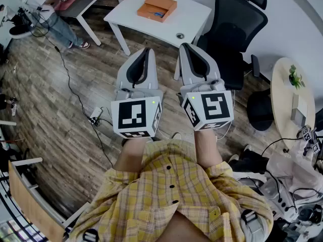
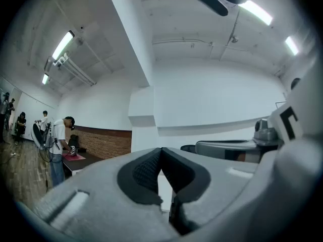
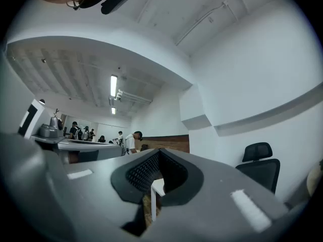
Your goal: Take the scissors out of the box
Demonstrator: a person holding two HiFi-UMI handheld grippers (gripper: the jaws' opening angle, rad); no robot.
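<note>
An orange flat box lies on a white table ahead of me. A small blue item shows at its near edge; whether it is the scissors I cannot tell. My left gripper and right gripper are held side by side in front of my body, short of the table and pointing towards it. Both are shut, their jaws meeting at the tips with nothing between them. In the left gripper view the left gripper aims at a white wall. The right gripper in its own view does too.
A black office chair stands right of the table. A round table with a small plant is at the far right. A person works at a desk at the far left. Cables and a power strip lie on the wooden floor.
</note>
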